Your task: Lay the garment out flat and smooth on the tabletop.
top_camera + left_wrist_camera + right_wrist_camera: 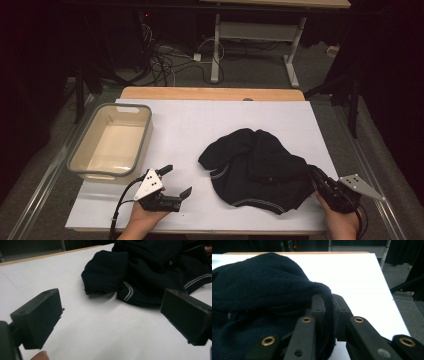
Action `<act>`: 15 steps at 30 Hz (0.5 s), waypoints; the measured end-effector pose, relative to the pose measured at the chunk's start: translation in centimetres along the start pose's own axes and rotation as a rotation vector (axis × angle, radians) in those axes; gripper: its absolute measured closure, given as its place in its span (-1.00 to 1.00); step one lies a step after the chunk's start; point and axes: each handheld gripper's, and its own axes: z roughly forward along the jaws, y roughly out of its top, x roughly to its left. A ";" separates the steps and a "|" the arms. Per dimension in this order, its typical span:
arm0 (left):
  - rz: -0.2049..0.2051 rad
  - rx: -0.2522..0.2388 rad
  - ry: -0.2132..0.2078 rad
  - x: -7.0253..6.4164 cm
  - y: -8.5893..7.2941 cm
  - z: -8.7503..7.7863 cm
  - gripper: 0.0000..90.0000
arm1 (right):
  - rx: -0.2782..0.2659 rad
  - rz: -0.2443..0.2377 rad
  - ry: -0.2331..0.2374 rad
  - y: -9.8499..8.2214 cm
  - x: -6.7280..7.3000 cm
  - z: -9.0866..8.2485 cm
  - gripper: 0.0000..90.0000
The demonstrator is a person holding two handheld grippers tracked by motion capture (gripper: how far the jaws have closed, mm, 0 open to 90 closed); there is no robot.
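Pinching a fold at the near right edge, the right gripper clamps the dark sweater, heaped mid-table. The left gripper waits wide open, empty. Best pull slow and level; the tub sits far left.

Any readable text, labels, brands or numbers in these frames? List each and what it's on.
None readable.
garment: no print or logo; a small pale speck on the fabric may be a tag, too small to read.
tub: plain, no label.
left gripper and right gripper: plate holes and brass rivets, no markings.
table: faint grid lines, no numbers.
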 end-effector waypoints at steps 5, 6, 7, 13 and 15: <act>0.002 0.000 0.001 0.0 0.0 0.0 -0.93 | -0.063 -0.004 0.065 1.7 1.7 -0.8 0.16; 0.002 0.000 0.001 0.0 0.0 0.0 -0.93 | -0.074 -0.019 0.078 2.1 2.4 -1.0 0.09; 0.000 0.001 0.001 0.0 0.0 0.0 -0.93 | -0.087 -0.067 0.106 2.8 4.0 -1.2 0.04; 0.004 0.000 0.001 0.0 0.0 0.0 -0.93 | 0.003 -0.175 0.263 2.4 8.8 0.4 -0.09; 0.004 0.001 0.001 0.0 0.0 0.0 -0.93 | 0.070 -0.204 0.304 1.5 10.4 1.6 -0.16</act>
